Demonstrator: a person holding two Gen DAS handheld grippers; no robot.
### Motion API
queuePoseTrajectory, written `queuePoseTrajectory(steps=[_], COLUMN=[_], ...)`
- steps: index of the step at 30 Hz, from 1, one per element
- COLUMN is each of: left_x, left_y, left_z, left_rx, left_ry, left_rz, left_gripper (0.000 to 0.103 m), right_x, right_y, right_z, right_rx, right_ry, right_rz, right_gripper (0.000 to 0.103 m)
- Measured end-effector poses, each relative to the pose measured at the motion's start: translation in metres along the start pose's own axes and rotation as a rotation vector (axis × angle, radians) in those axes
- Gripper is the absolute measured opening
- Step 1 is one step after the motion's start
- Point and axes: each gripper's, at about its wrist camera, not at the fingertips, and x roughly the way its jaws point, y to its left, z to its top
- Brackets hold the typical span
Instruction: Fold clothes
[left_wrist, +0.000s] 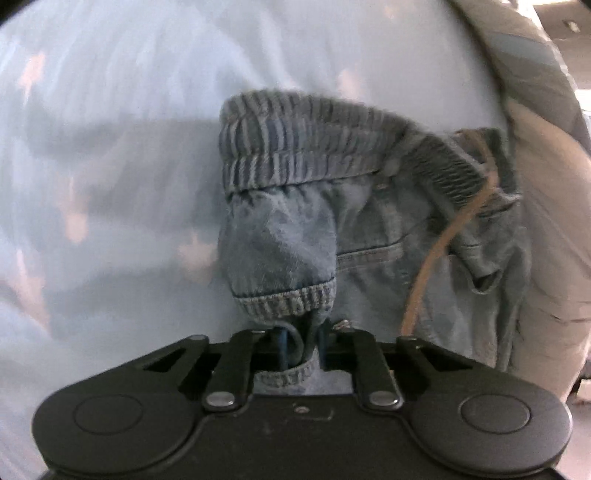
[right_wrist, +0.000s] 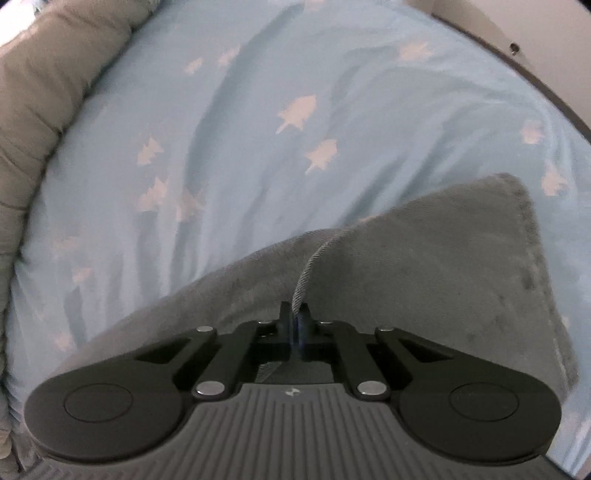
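The left gripper (left_wrist: 302, 350) was clenched on a ribbed cuff of the denim trousers (left_wrist: 369, 221) lying near the star-print bedsheet's (right_wrist: 258, 92) edge, while the right gripper (right_wrist: 298, 325) pinched what looked like a grey fabric fold (right_wrist: 424, 277).

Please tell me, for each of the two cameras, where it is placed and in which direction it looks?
Left wrist: on the left gripper, facing steeply down at denim pants; fingers pinch a ribbed cuff.
Right wrist: on the right gripper, facing down at a grey garment; fingers pinch its fold.
Shared: the star-print blue sheet and beige padded border.
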Motion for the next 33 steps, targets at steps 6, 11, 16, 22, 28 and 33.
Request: queuePoseTrajectory(steps=[6,11,16,22,28,33], left_x=[-0.051,-0.088,-0.099,-0.085,-0.071,-0.061], left_y=[-0.002,0.005,0.017,0.031,0.044,0.053], left_z=[0.023,0.046,0.064,0.063,0.049,0.033], left_rx=[-0.004,-0.009,0.006,0.090,0.078,0.039], left_ry=[-0.033,-0.045,-0.021,0.016,0.022,0.010], left_rz=[-0.119,-0.163,-0.171,-0.100,-0.069,-0.109], left_gripper=[0.006,0.005,0.001,0.007,0.054,0.067], right_x=[-0.094,-0.160,-0.173,-0.135,-0.109,-0.112], right_y=[-0.045,-0.090,-0.116,-0.156,-0.188,-0.212], right_z=[-0.040,-0.097,-0.173,-0.261,-0.298,-0.291], right_rx=[0.041,0.055,0.079,0.110,0.192,0.280], right_ry=[-0.136,-0.179,-0.086,0.068,0.149,0.074], right_rz=[0.092,0.140,0.114,0.066,0.110,0.133], right_gripper=[0.002,0.001,0.001,0.001,0.014,0.049])
